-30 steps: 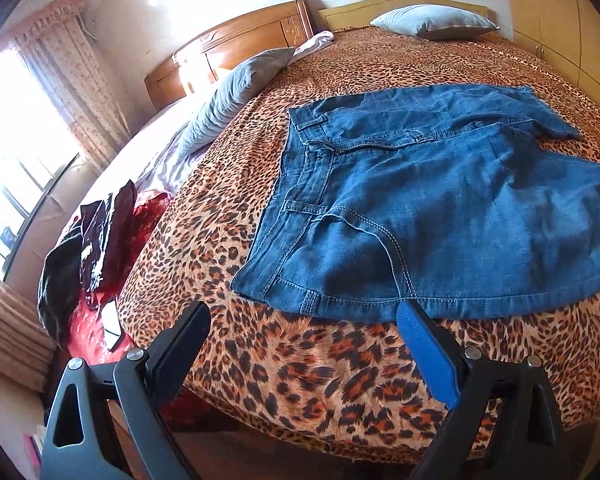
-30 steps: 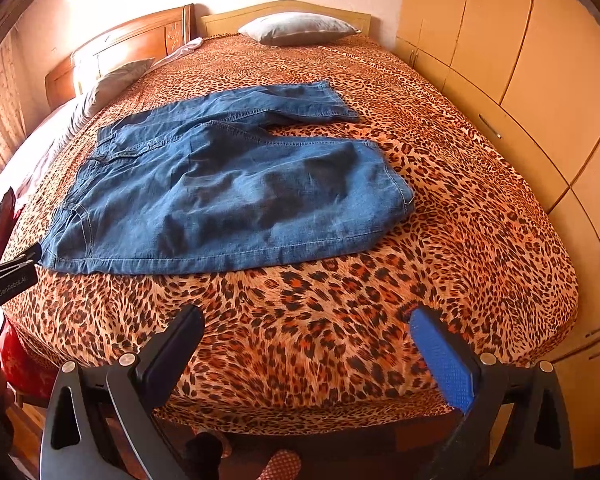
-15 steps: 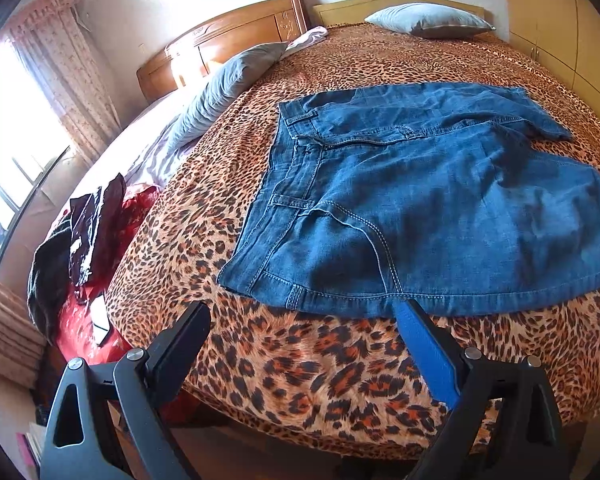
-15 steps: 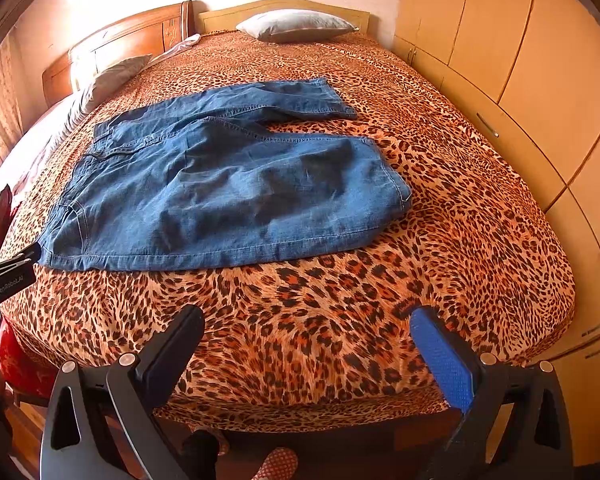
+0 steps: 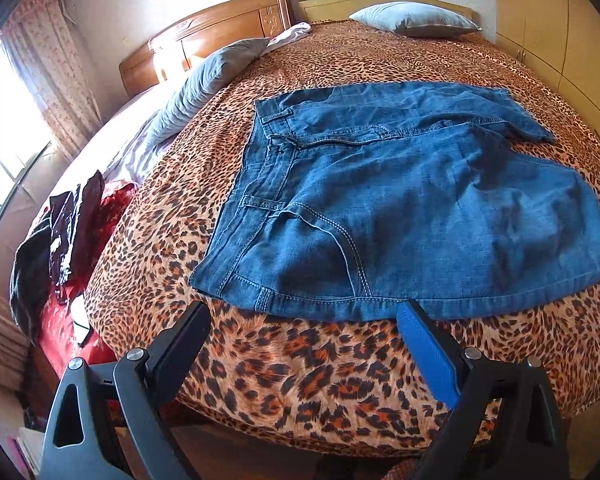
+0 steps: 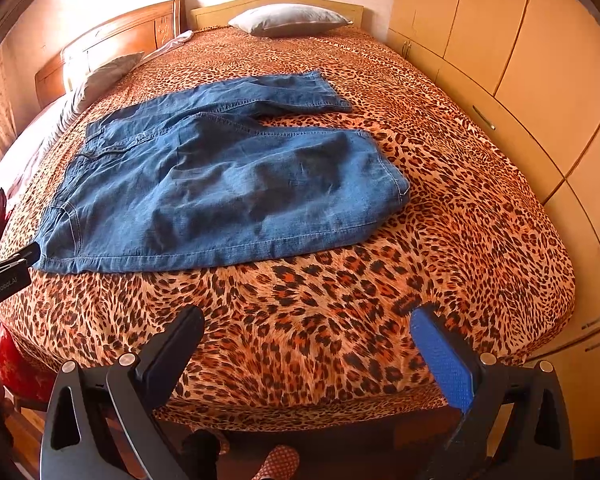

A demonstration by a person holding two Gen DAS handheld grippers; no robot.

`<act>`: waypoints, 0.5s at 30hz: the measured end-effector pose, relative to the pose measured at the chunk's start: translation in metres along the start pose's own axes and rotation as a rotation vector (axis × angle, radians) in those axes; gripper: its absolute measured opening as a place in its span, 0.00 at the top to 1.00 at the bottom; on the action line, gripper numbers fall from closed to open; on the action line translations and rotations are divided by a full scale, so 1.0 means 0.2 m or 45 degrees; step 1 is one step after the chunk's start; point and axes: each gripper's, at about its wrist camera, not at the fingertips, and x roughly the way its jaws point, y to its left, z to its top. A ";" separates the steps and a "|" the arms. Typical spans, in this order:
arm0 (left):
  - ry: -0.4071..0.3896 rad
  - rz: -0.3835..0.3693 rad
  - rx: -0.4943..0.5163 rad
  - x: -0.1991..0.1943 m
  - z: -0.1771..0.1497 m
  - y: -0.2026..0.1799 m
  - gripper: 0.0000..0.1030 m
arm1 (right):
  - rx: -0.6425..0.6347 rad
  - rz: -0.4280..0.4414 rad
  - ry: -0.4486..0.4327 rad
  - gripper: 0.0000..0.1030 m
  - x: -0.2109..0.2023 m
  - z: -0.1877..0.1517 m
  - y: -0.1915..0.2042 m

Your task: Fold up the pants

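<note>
Both tongs, left (image 5: 302, 322) and right (image 6: 306, 330), have neared the denim pants (image 5: 400, 208), jaws apart.

Strong daylight enters through a window (image 5: 8, 128) at nine o'clock in the left wrist view, overexposed to white glare. Both pictures are bright, warm-toned and sharp at the centre. Fisheye distortion bends the edges, and the corners fall to black vignette.

From my left wrist camera I see the blue denim pants (image 5: 400, 208) lying flat on the leopard-print bedspread (image 5: 300, 364), waistband to the left. The left gripper (image 5: 302, 320) hangs with jaws spread wide, empty, just short of the pants' near hem. Two grey pillows (image 5: 204, 88) lie beyond.
</note>
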 end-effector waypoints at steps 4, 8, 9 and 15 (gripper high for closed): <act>0.011 -0.058 0.001 0.00 0.02 -0.01 0.08 | 0.016 -0.010 0.014 0.00 0.03 0.01 0.00; 0.015 -0.106 0.004 0.00 0.03 0.00 0.08 | 0.016 -0.018 0.021 0.00 0.04 0.02 0.01; 0.015 -0.118 0.000 -0.01 0.02 0.00 0.08 | 0.015 -0.018 0.022 0.00 0.05 0.02 0.02; 0.024 -0.165 -0.020 0.00 0.01 0.01 0.08 | -0.003 -0.023 0.031 0.00 0.06 0.02 0.04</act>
